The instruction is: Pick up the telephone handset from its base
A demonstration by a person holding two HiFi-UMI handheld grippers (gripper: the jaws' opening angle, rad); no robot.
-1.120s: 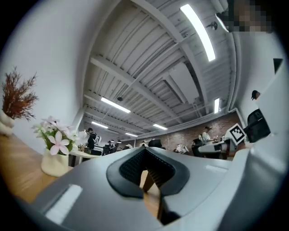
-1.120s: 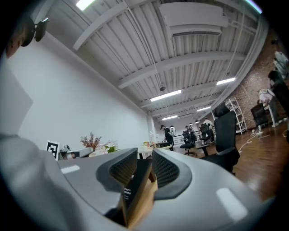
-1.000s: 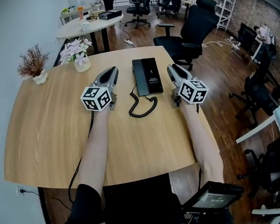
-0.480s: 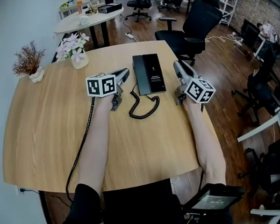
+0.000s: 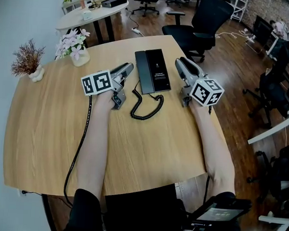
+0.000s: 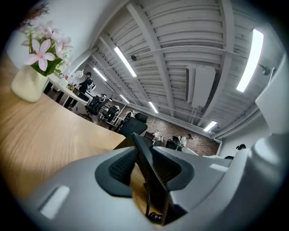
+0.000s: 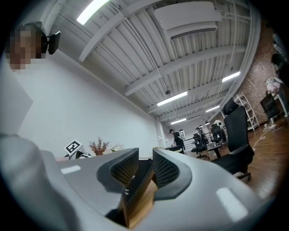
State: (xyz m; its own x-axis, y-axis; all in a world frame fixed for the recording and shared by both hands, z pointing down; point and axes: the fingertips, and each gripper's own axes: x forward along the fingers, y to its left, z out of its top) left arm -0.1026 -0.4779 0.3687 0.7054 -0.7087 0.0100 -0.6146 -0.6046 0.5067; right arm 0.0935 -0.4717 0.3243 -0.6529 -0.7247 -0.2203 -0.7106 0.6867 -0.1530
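A black telephone [image 5: 153, 71] lies flat on the round wooden table [image 5: 47, 127], its handset [image 5: 141, 73] resting on the left half of the base. The coiled cord [image 5: 146, 107] trails toward me. My left gripper [image 5: 129, 68] lies low on the table just left of the handset, rolled on its side. Its jaws are opening, and the left gripper view shows the phone's thin edge [image 6: 153, 189] in the gap between them [image 6: 143, 155], unpressed. My right gripper [image 5: 178, 63] hovers a little right of the base. Its jaws are closing but still apart [image 7: 145, 159], with the telephone [image 7: 135, 185] beyond them.
A vase of pink flowers [image 5: 73, 53] and a dried plant in a white pot [image 5: 27, 65] stand at the table's far left. A black office chair [image 5: 207, 24] sits behind the table. The left gripper's cable [image 5: 80, 143] runs back across the tabletop.
My left gripper has moved right and down toward the handset's left edge and rolled onto its side. The right gripper has stayed put.
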